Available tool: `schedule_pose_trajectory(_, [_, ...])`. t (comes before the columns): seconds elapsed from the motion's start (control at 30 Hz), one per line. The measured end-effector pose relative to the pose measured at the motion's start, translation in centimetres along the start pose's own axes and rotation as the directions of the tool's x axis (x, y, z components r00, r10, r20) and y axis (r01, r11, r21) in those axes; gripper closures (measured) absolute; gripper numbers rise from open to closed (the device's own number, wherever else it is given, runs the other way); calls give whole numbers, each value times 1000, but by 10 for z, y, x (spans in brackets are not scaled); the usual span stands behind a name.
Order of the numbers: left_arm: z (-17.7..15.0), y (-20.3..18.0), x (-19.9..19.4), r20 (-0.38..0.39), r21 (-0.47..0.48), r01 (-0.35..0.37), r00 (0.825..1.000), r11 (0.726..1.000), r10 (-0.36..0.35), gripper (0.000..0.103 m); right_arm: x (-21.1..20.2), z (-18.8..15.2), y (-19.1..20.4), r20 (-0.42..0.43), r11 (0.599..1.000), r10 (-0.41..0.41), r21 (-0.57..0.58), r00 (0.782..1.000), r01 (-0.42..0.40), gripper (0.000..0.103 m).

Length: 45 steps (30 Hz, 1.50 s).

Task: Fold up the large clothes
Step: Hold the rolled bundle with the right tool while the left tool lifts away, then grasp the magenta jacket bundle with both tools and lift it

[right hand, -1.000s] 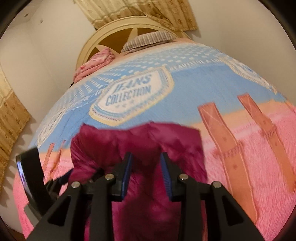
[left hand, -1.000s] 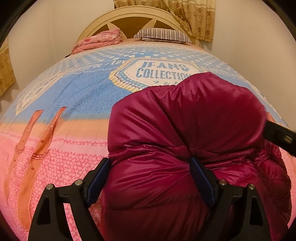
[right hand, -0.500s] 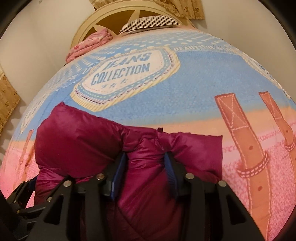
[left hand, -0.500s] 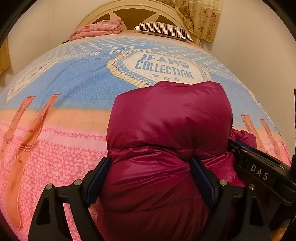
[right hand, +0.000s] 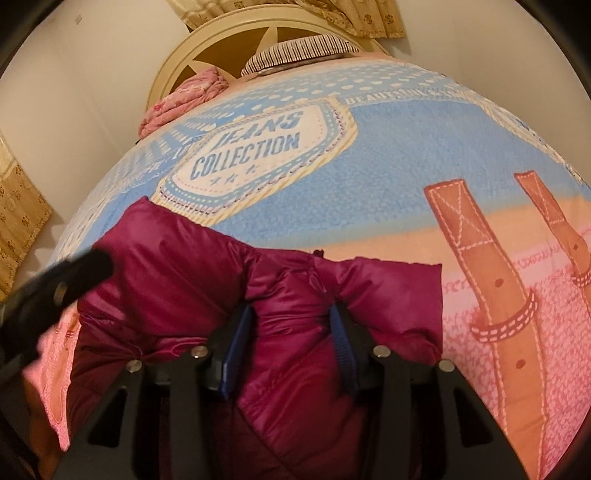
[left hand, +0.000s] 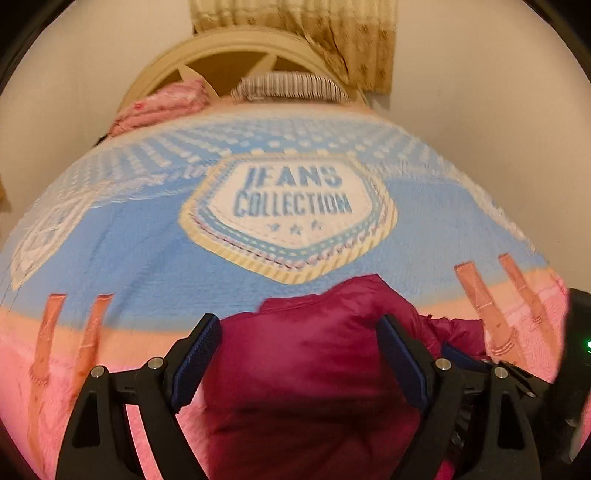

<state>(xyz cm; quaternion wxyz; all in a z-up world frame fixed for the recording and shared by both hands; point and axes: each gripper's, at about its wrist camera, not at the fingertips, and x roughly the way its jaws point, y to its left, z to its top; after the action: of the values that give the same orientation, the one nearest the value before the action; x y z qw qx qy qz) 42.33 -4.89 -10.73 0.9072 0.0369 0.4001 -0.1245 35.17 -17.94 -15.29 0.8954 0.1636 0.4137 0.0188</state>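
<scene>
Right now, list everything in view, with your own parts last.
Puffy magenta quilted jacket: one, bunched on the near end of the bed.
Blue, peach and pink printed bedspread: one, covers the bed.
Striped pillow: one, dark and white stripes, at the headboard.
Pink folded blanket: one, left of the pillow.
Cream arched headboard: one, far end.
Beige patterned curtain: behind the headboard; another at the left edge.
Left tool: black with blue pads, jaws wide, jacket between them.
Right tool: black with blue pads, closed on a jacket fold, jaws just eased wider.
</scene>
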Motion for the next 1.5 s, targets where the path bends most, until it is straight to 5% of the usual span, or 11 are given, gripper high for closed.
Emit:
schedule_pose_trajectory(0.43, [-15,0,50,-84,-23,-93,992,995,90,7,4,1,1,6,1000,-17,-3,1000,17,56])
schedule_pose_trajectory(0.63, [-14,24,3,-63,-80,77,995,994,-82,8,-20,0,-10,11,997,30,65,999,-31,55])
schedule_pose_trajectory(0.83, [-37,67,-64,56,-129,180,983,975,-174,8,-93,-17,-33,141,988,98,104,985,-113,22])
schedule_pose_trajectory(0.9, [-51,78,-71,64,-178,232,972,956,-224,8,-107,-26,-40,150,985,107,118,983,-125,14])
schedule_pose_trajectory(1.07, [-77,76,-59,45,-271,334,941,903,-335,8,-102,-49,-46,93,972,148,167,985,-162,14])
schedule_pose_trajectory(1.37, [-101,64,-41,21,-295,409,906,863,-422,8,-71,-69,-54,36,963,192,186,981,-196,9])
schedule_pose_trajectory(1.5, [-110,75,-28,36,-351,497,854,794,-519,8,-70,-72,-54,58,961,224,156,973,-230,5])
